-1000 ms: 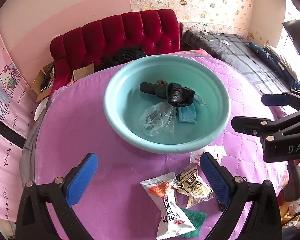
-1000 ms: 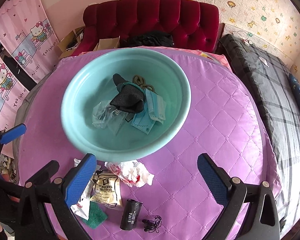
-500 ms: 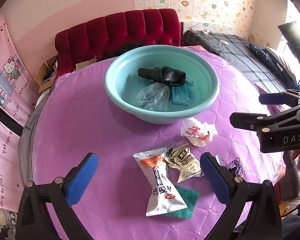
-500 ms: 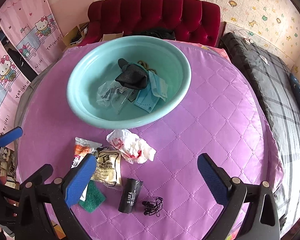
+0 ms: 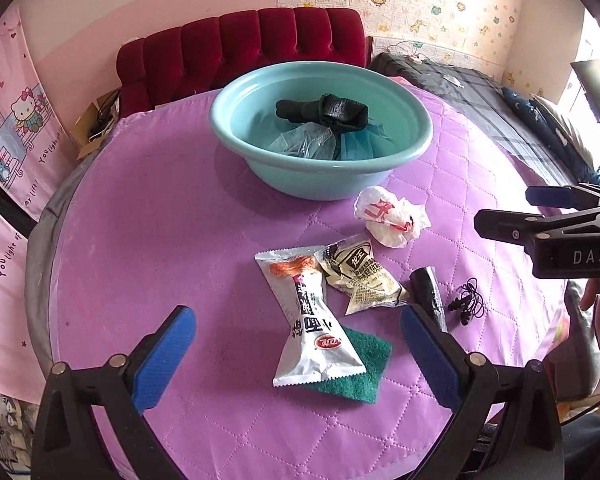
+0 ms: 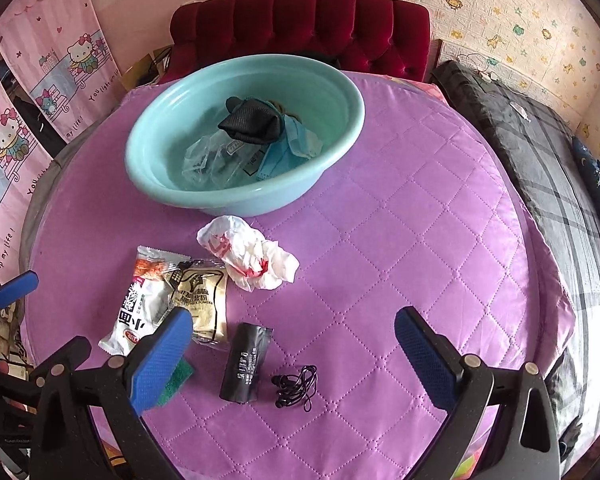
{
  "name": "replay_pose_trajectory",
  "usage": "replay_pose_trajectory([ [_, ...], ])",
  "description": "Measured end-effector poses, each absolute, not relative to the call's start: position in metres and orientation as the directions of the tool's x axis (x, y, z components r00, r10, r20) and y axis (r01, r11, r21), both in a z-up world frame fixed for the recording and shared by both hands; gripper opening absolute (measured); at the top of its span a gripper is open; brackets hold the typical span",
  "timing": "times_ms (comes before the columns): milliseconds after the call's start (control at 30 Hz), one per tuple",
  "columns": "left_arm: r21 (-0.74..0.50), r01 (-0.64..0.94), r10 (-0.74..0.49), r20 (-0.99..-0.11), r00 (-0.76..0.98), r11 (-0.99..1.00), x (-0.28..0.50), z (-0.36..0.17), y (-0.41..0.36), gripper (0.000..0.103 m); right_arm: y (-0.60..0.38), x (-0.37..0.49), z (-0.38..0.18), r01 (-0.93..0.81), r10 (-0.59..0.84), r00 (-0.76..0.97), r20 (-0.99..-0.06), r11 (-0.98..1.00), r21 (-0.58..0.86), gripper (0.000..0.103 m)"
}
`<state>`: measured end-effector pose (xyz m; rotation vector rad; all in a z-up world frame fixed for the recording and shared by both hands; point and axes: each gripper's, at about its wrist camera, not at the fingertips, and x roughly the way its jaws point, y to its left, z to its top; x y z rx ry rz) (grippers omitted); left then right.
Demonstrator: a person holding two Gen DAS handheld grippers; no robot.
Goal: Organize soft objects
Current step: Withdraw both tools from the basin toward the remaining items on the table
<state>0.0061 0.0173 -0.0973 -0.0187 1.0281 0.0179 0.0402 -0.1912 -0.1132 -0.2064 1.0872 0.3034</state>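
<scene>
A teal basin stands at the back of the round purple table and holds a black cloth, a clear bag and blue masks. In front of it lie a crumpled white bag, two snack packets, a green scouring pad, a black roll and black earphones. My left gripper hangs open above the long packet and pad. My right gripper is open above the roll and earphones.
A red tufted sofa stands behind the table, a dark plaid bed to the right. Pink cartoon curtains hang on the left. Bare purple quilted cloth covers the right half of the table.
Both grippers have pulled back and up from the basin toward the table's near edge. The loose items in front of the basin have come fully into view. Both stay open.
</scene>
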Motion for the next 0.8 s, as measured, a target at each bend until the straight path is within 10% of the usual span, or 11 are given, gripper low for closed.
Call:
replay_pose_trajectory([
  [800, -0.006, -0.041, 0.013, -0.892, 0.453, 0.999, -0.009, -0.133, 0.014, 0.103, -0.183, 0.029, -0.163, -0.37, 0.113, 0.331, -0.937, 0.929, -0.019, 0.103],
])
